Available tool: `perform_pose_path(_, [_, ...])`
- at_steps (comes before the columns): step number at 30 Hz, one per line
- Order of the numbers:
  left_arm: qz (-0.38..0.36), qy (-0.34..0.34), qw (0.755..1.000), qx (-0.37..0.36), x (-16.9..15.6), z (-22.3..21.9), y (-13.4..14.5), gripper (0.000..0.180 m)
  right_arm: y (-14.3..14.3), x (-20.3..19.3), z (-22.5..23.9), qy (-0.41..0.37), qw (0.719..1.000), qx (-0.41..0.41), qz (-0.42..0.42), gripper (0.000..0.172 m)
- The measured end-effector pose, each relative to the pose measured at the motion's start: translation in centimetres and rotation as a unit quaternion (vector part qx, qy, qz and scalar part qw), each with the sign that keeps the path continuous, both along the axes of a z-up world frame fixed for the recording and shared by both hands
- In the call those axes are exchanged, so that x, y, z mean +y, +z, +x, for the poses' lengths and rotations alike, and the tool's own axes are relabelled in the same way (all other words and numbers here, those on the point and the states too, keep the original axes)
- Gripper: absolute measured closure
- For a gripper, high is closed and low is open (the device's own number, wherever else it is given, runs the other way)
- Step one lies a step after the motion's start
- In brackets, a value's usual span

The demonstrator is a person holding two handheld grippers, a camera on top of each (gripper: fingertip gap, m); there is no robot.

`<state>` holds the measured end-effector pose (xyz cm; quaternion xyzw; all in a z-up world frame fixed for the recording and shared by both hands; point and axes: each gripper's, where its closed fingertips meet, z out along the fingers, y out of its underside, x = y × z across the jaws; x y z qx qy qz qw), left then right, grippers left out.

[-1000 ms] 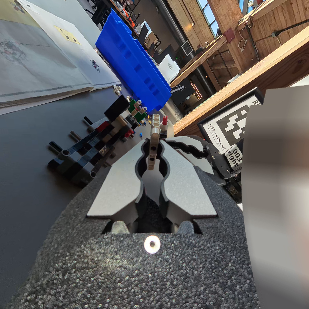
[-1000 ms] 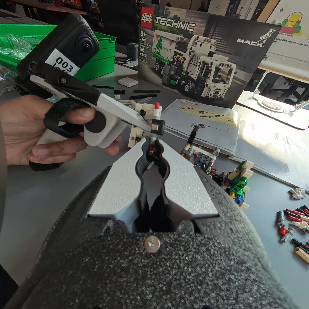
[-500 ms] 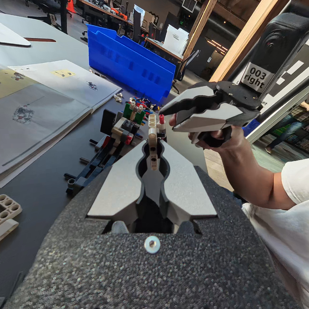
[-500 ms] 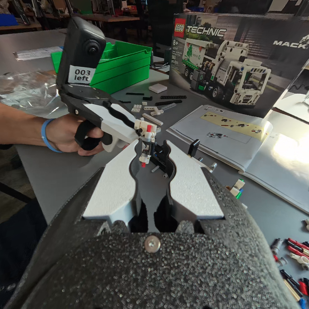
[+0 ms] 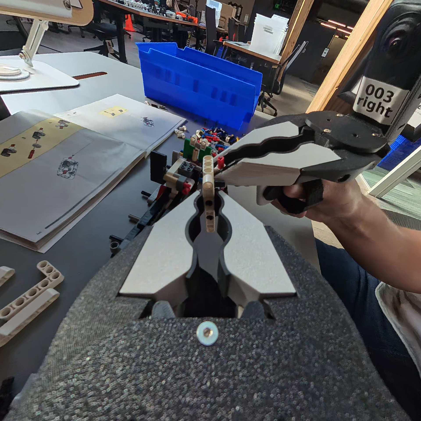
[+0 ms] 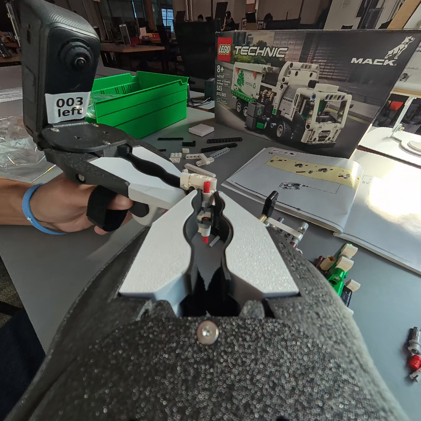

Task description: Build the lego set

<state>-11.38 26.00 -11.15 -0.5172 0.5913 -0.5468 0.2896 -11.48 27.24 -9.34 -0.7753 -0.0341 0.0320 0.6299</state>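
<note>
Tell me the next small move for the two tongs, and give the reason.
Probably ease the right tongs forward so the red axle tip enters a hole of the white beam held by the left tongs. The right tongs are shut on a small red, white and grey axle assembly whose tip already sits against the beam's end.

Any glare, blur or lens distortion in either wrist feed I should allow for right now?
Right wrist view: sunlight washes out the open instruction booklet at the right edge; loose pins at lower right are blurred. Left wrist view: evenly lit, the white beam sharp in the left gripper. Both views: wide-angle bending at the edges.
</note>
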Motion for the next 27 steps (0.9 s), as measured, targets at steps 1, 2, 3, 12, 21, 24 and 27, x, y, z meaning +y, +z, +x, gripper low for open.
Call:
perform_pose_path(1, [-0.004,0.005,1.0,0.0,0.1,0.0,0.0,0.175,0.0,0.1,0.0,-0.005,1.0,-0.003,0.005,0.163])
perform_pose_path(2, [-0.01,0.011,1.0,0.0,0.2,0.0,0.1,0.175,0.1,0.3,0.0,-0.014,1.0,-0.008,0.012,0.163])
perform_pose_path(3, [-0.018,0.016,1.0,0.002,0.4,0.1,0.1,0.174,0.1,0.4,0.1,-0.027,0.999,-0.015,0.019,0.164])
perform_pose_path(12, [-0.158,0.013,0.987,0.029,1.1,0.1,-0.1,0.175,-0.1,1.2,0.4,-0.105,0.991,-0.076,0.035,0.166])
perform_pose_path(21, [-0.097,-0.021,0.995,0.025,0.2,0.1,-0.1,0.174,0.0,0.5,0.5,-0.092,0.987,-0.125,0.03,0.167])
perform_pose_path(24, [-0.018,-0.047,0.999,0.013,-0.8,0.1,-0.2,0.16,-0.1,-0.3,1.3,-0.089,0.984,-0.151,0.02,0.166])
perform_pose_path(27, [0.009,-0.065,0.998,-0.003,-1.5,-0.2,0.2,0.154,0.1,-1.4,2.3,-0.097,0.968,-0.23,0.015,0.167])
